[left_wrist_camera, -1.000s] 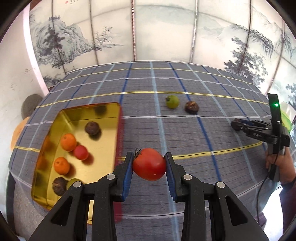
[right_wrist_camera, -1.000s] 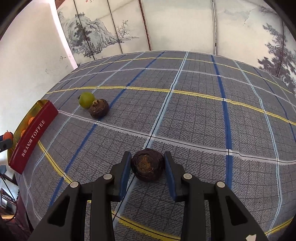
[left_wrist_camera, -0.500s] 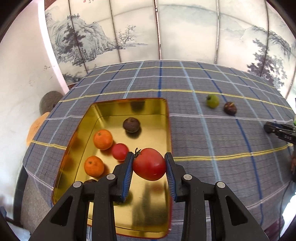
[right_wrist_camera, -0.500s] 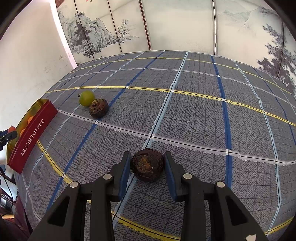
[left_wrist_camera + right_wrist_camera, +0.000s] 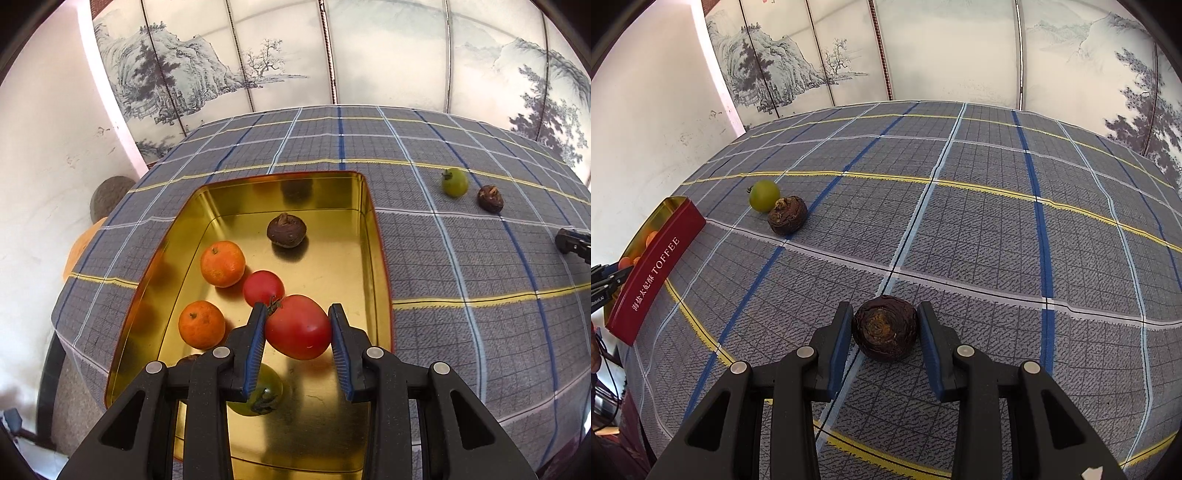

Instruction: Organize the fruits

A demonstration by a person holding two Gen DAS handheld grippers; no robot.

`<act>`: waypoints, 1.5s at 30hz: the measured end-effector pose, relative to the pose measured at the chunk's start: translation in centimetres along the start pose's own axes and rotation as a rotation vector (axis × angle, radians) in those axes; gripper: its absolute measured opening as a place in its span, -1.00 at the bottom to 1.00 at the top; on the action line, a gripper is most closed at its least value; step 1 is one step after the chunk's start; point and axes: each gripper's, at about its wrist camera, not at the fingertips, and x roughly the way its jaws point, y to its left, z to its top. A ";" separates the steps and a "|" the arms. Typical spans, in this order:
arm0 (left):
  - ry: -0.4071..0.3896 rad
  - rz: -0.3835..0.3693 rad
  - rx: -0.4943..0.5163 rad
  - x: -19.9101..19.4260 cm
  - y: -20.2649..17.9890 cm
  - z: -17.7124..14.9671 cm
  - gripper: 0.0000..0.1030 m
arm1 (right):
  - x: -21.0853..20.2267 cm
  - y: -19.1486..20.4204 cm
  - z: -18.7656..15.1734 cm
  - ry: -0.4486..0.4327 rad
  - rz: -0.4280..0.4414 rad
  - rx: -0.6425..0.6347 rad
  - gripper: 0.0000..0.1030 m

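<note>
My left gripper (image 5: pixel 298 326) is shut on a big red tomato (image 5: pixel 297 327) and holds it over the gold tin tray (image 5: pixel 376 236). In the tray lie two oranges (image 5: pixel 222 263), a small red tomato (image 5: pixel 263 287), a dark brown fruit (image 5: pixel 286 230) and a green fruit (image 5: pixel 258 400) half hidden under my fingers. My right gripper (image 5: pixel 884 332) is shut on a dark brown fruit (image 5: pixel 885 334) low over the cloth. A green fruit (image 5: pixel 764 196) and another brown fruit (image 5: pixel 787 215) lie together on the cloth; they also show in the left wrist view (image 5: pixel 454 182).
The table wears a grey checked cloth (image 5: pixel 979 229). The tray's red side marked TOFFEE (image 5: pixel 653 277) is at the far left of the right wrist view. A painted screen (image 5: pixel 332 55) stands behind the table. The right gripper's tip (image 5: pixel 572 243) shows at the right edge.
My left gripper has carried the red tomato leftward from over the cloth to over the tray, and lower. The right gripper has stayed in place, shut on the brown fruit.
</note>
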 end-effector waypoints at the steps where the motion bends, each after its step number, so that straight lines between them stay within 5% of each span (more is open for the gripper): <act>1: 0.001 0.003 0.001 0.1 0.0 -0.1 -0.32 | 0.0 0.0 0.0 0.000 0.000 0.000 -0.36; 20: 0.012 0.035 0.010 1.0 0.4 -0.5 -0.28 | 0.1 0.0 0.1 0.002 -0.003 -0.004 -0.36; 25: -0.021 0.078 0.025 0.7 0.2 -0.5 0.11 | 0.2 0.0 0.1 0.004 -0.009 -0.010 -0.35; 32: -0.051 0.080 0.012 -0.6 0.3 -0.7 0.14 | 0.3 0.6 0.0 0.011 -0.035 -0.045 -0.30; 45: -0.044 0.070 -0.060 -2.1 2.8 -2.7 0.15 | -1.6 6.1 -0.7 -0.004 0.078 -0.065 -0.35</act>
